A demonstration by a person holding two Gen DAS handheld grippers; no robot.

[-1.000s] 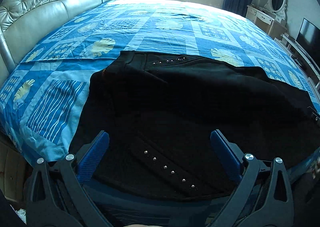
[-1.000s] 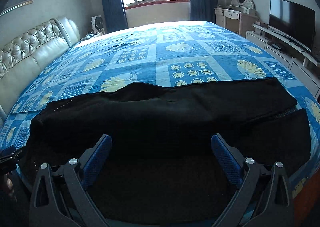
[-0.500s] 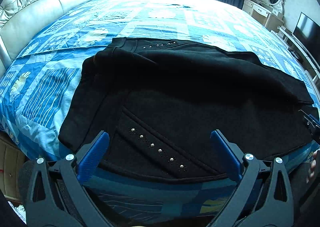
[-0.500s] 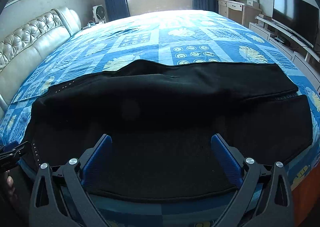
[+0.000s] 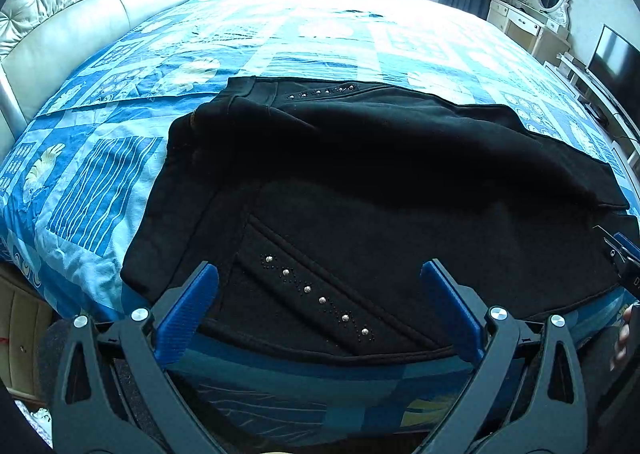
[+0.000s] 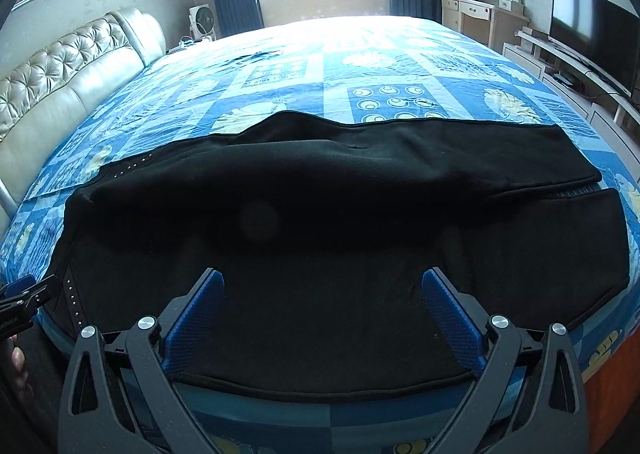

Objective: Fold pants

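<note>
Black fleece pants (image 5: 380, 182) were spread across the blue bedspread (image 5: 320, 38), near its edge. Both the left gripper (image 5: 318, 302) and right gripper (image 6: 322, 304) were held wide, empty. Soft, limp cloth was judged best pinched at the near hem.

The pants (image 6: 320, 222) lie across the lower half of the frame on the bed (image 6: 360, 54), headboard (image 6: 60, 82) at left, television (image 6: 592, 38) at upper right, and both spread grippers (image 6: 320, 318) (image 5: 318, 310) along the bottom edge.
</note>
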